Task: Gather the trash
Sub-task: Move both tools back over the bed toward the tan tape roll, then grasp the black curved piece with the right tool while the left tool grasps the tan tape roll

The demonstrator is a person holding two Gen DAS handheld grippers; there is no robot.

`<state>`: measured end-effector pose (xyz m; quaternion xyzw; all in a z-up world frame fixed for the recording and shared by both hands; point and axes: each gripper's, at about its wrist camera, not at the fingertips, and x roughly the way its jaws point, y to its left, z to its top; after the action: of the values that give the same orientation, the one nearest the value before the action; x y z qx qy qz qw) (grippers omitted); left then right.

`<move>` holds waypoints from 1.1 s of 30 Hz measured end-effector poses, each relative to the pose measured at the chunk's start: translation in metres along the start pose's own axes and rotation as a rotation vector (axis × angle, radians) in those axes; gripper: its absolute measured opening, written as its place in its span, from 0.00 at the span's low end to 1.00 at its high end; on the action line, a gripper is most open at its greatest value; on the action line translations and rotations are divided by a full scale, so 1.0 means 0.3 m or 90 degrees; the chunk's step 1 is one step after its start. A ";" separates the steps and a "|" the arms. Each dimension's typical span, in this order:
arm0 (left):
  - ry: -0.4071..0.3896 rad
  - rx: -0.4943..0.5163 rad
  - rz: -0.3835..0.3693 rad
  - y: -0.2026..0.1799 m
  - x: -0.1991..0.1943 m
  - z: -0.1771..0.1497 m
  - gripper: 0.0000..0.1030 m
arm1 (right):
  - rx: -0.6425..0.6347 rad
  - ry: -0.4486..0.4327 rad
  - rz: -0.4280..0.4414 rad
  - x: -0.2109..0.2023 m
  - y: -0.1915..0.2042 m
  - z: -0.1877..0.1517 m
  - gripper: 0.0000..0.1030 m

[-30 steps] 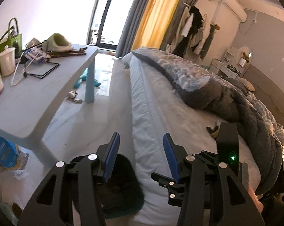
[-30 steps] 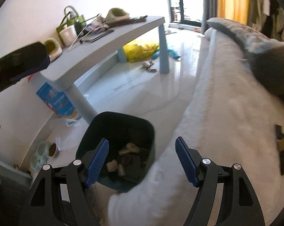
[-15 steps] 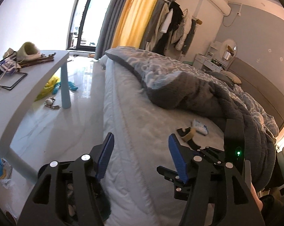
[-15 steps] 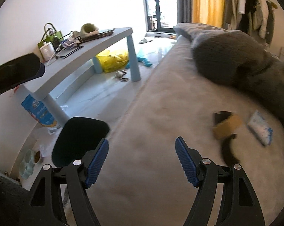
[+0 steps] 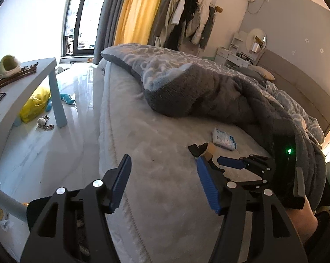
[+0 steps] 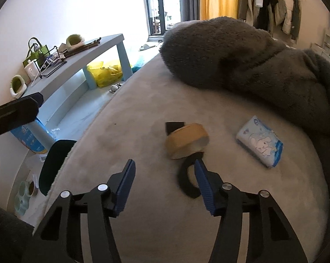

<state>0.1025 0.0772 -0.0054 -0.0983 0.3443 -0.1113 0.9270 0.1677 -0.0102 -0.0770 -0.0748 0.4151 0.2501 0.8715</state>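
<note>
Your big grey bed (image 6: 143, 100) has one tape holder (image 6: 187, 144) lying near the middle, its long side running toward you. One tissue pack (image 6: 260, 141) lies near it. One dark bin (image 6: 53, 164) stands beside the bed; you cannot see inside. Your right gripper (image 6: 165, 186) is closing on nothing. Your left gripper (image 5: 162, 184) is apart, empty.

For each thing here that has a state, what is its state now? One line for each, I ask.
Left tool: open, nothing between the fingers.
Right tool: closing, nothing between the fingers.
Tape roll: lying tilted on the bed, on a black tape dispenser.
Wipes pack: closed, lying flat on the bed.
Trash bin: on the floor beside the bed, no lid.
Blanket: pushed back in a heap.
</note>
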 end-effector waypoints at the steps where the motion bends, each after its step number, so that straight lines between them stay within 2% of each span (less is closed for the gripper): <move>1: 0.002 0.000 -0.001 -0.005 0.011 0.001 0.63 | -0.001 0.002 -0.001 0.004 -0.005 0.002 0.53; 6: 0.010 0.005 -0.009 -0.035 0.061 0.012 0.63 | 0.004 0.032 0.007 0.043 -0.055 -0.008 0.42; 8: 0.015 0.003 -0.016 -0.045 0.081 0.013 0.63 | -0.001 0.046 0.015 0.060 -0.069 -0.015 0.27; 11: 0.034 0.016 -0.023 -0.068 0.124 0.010 0.62 | -0.004 0.053 0.030 0.071 -0.086 -0.019 0.18; 15: 0.057 0.033 -0.036 -0.105 0.183 -0.002 0.61 | -0.013 0.050 0.037 0.054 -0.096 -0.017 0.13; 23: 0.077 0.058 -0.047 -0.184 0.277 -0.018 0.56 | 0.018 0.027 0.037 0.001 -0.206 -0.020 0.13; 33: 0.098 0.071 -0.036 -0.220 0.393 -0.032 0.36 | 0.037 0.019 0.043 -0.027 -0.295 -0.030 0.13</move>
<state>0.1739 -0.0193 -0.0682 -0.0473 0.4047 -0.1637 0.8984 0.2013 -0.0927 -0.0833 -0.0391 0.4371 0.2661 0.8583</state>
